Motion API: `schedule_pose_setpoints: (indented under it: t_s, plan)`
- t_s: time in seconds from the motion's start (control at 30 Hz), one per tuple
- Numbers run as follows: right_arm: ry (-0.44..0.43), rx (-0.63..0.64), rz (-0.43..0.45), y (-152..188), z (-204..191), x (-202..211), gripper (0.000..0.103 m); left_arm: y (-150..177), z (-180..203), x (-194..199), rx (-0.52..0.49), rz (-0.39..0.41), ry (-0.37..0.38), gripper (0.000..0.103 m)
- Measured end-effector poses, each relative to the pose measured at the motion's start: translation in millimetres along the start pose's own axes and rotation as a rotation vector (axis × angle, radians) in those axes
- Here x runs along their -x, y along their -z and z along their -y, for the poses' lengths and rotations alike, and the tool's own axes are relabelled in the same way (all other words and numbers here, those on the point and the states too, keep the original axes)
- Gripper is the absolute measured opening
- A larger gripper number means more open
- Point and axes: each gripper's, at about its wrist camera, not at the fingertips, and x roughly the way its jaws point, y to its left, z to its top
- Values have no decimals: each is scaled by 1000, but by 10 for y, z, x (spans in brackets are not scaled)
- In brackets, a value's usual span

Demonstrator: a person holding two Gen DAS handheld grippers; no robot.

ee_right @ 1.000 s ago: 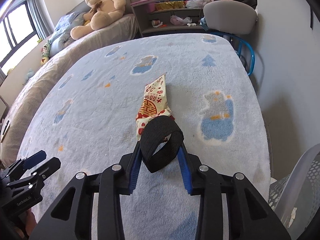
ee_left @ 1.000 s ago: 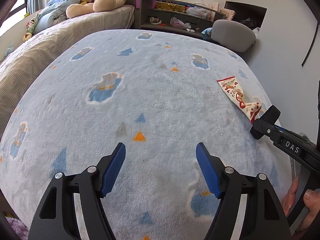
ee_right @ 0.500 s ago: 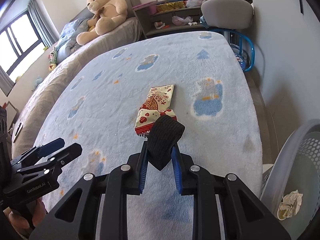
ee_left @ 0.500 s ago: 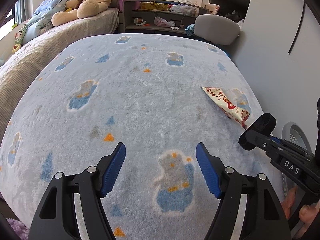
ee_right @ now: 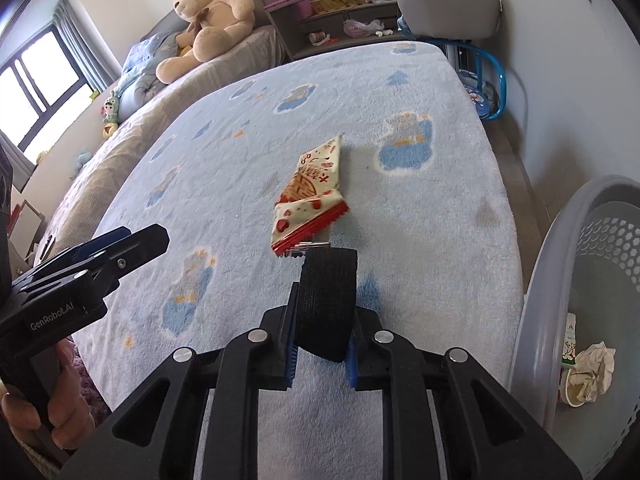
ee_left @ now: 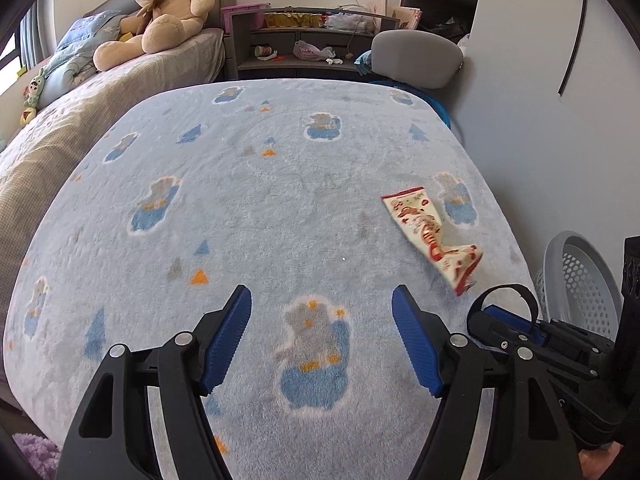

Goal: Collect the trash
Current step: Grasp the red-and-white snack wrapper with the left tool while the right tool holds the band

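The left claw (ee_left: 322, 334) hangs spread and empty over the blue blanket (ee_left: 280, 200). To its right, the right claw (ee_right: 320, 322) has just clenched on the snack wrapper (ee_right: 312, 196), lifting it, with the waste basket (ee_right: 560, 280) near, ready for dropping.

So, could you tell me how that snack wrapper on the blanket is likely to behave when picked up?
The snack wrapper looks flat and creased, so probably empty, light and floppy; held by one end it would likely droop. Its glossy film may slip between pads. It lies flat on the fleece blanket, so rolling seems unlikely.
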Motion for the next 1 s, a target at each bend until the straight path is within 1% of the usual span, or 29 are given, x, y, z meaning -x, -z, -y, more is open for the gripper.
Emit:
schedule_pose_setpoints:
  t_s: [0.2,0.33,0.47,0.57,0.7,0.77,0.87,1.0]
  plan:
    - [-6,-15,7,65,16,98,18,16,57,91,-10,11,7,70]
    - [-3,-18,16,130,33,191,18,14,132,104,-18,5,19,70]
    - [7,-21,30,193,66,316,18,-49,254,58,-17,-17,55,70]
    - [24,-18,45,228,101,415,18,-168,354,7,-6,-30,84,70]
    - [33,-22,61,266,164,514,18,-341,506,-158,-6,-55,106,70]
    - [37,-27,68,288,205,550,18,-403,577,-288,-4,-81,112,70]
    - [31,-41,74,311,272,593,18,-438,666,-502,0,-129,122,70]
    - [19,-54,79,329,327,627,18,-431,765,-770,-4,-183,108,70]
